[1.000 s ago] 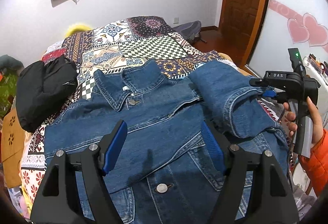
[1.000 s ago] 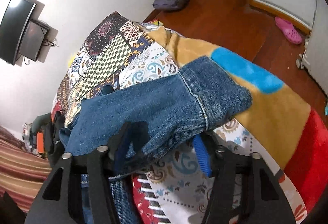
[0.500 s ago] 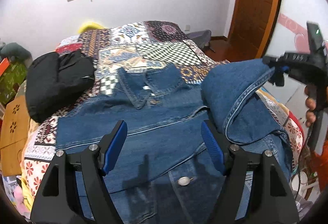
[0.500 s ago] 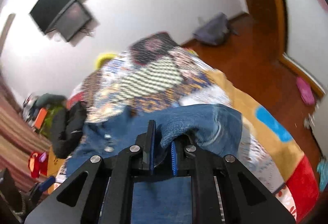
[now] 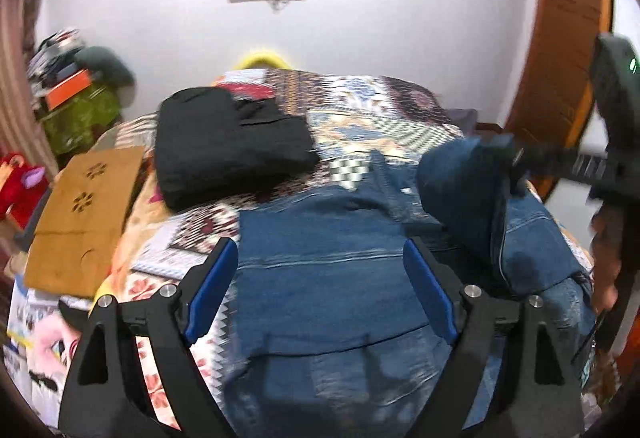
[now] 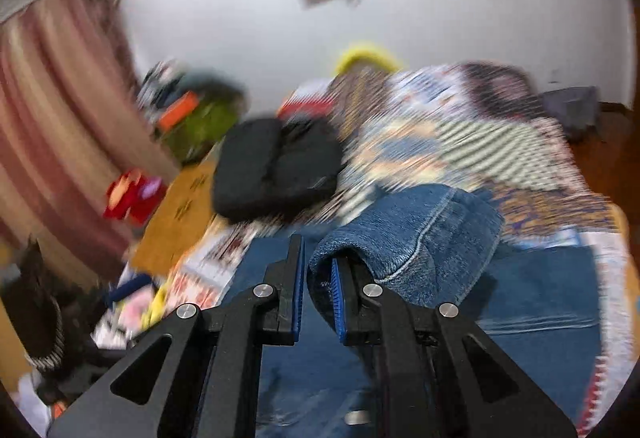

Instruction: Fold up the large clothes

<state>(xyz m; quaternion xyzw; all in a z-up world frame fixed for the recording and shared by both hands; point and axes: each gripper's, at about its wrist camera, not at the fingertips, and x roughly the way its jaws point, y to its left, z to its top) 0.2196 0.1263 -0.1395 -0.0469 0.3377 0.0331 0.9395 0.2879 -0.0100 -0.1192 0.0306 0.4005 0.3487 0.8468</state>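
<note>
A blue denim jacket [image 5: 328, 278] lies spread on the patchwork bedcover [image 5: 392, 117]. My left gripper [image 5: 320, 254] hovers over the jacket's left part. Its jaws are opening, and nothing is pinched between them. In the left wrist view my right gripper [image 5: 510, 155] holds the jacket's sleeve [image 5: 460, 193] raised above the jacket's right side. In the blurred right wrist view my right gripper [image 6: 316, 262] is shut on the sleeve [image 6: 420, 238], whose cuff end bunches over the right finger.
A folded black garment [image 5: 228, 153] rests on the bed at the far left. A brown panel [image 5: 84, 213] and piled boxes [image 5: 76, 105] stand beside the bed's left edge. A person's hand [image 5: 604, 238] shows at the right, in front of the wooden door [image 5: 560, 37].
My right gripper shut on the sleeve, rolled, and lifted it up and to the left over the jacket. My left gripper swung left toward the jacket's left side and its jaws widened.
</note>
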